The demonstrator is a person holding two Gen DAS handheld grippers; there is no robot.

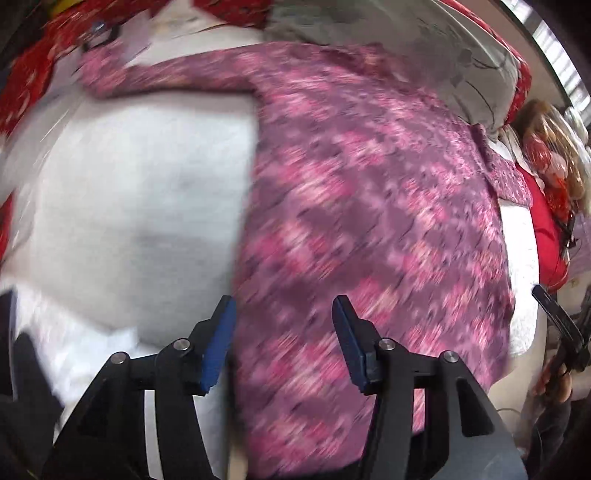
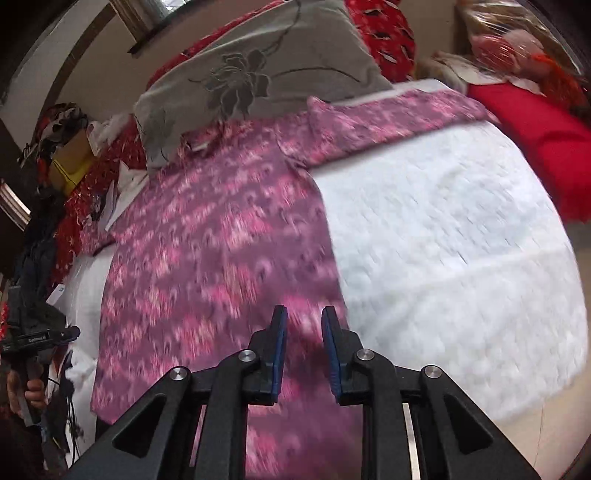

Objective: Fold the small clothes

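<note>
A pink and purple patterned shirt point(image 1: 369, 206) lies spread flat on a white quilted bed cover point(image 1: 140, 199), with one sleeve stretched out to the side. In the right wrist view the shirt point(image 2: 221, 236) fills the left half of the cover point(image 2: 443, 229), sleeve at the far right. My left gripper point(image 1: 284, 328) is open above the shirt's left hem edge, holding nothing. My right gripper point(image 2: 303, 332) hovers over the shirt's right hem edge, jaws a narrow gap apart with nothing between them. The left gripper also shows at the left edge of the right wrist view point(image 2: 40, 338).
A grey pillow with a dark flower print point(image 2: 258, 70) lies at the head of the bed. Red patterned bedding point(image 2: 388, 33) and a red cloth point(image 2: 535, 140) border the cover. Clutter and bags point(image 2: 66, 147) sit at the far side.
</note>
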